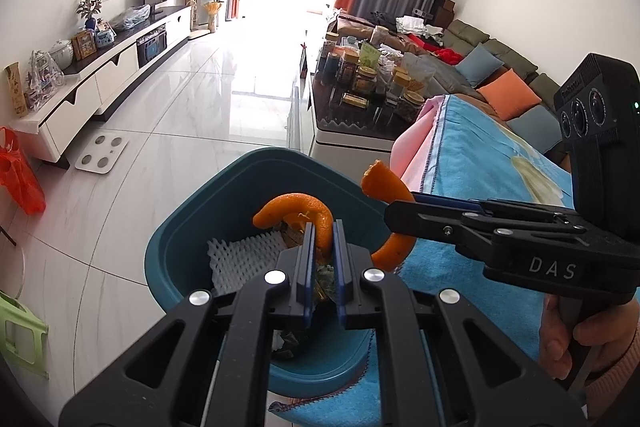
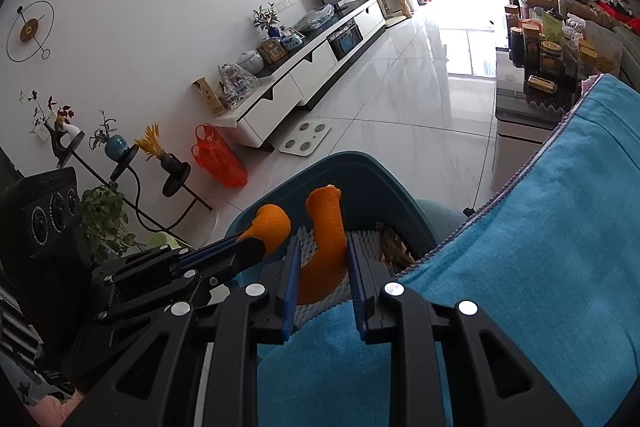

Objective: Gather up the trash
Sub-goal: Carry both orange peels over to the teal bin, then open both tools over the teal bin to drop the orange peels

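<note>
Orange peel point(image 1: 316, 217) pinched in left tongs point(image 1: 322, 251) over bin point(image 1: 180, 247); right tongs point(image 2: 322, 267) grip second peel point(image 2: 326, 247). Foam net point(image 1: 240, 259) already binned; both drops pending.

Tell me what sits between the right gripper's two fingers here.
A curled strip of orange peel, pinched by the right gripper beside the teal bin. The right wrist view shows it plainly.
</note>
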`<state>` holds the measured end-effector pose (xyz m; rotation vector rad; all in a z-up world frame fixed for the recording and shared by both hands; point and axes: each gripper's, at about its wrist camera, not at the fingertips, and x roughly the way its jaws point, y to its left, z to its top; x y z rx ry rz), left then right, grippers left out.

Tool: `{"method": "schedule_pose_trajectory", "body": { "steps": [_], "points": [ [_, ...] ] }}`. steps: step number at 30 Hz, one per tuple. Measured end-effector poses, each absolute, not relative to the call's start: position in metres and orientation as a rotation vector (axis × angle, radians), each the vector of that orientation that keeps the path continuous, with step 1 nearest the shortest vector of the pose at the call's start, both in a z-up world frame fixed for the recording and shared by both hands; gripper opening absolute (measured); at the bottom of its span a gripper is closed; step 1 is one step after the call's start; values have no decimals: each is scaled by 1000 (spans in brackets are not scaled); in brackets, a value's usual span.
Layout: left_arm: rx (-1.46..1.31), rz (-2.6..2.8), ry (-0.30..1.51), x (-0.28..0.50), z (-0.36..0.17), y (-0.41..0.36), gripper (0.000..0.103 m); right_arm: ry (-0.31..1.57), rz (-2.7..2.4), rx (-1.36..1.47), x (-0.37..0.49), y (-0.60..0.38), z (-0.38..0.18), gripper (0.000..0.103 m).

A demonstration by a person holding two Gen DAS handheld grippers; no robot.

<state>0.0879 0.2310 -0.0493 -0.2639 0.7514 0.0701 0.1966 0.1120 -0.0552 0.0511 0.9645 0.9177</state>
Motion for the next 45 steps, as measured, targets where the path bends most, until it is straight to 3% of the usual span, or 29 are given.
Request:
{"method": "schedule_pose_trajectory", "body": {
  "steps": [35,41,43,45],
  "points": [
    [-306,85,826,106,-78,241,10,1010,894,15,204,134,-68,22],
    [-315,93,838,107,-82,243,36,1000,886,36,202,123,-67,23],
    [-315,92,834,105,-81,243,44,994,890,44,200,118,-67,28],
    [-318,101,822,101,-78,243,62,985,893,58,199,112,-66,39]
  ]
}}
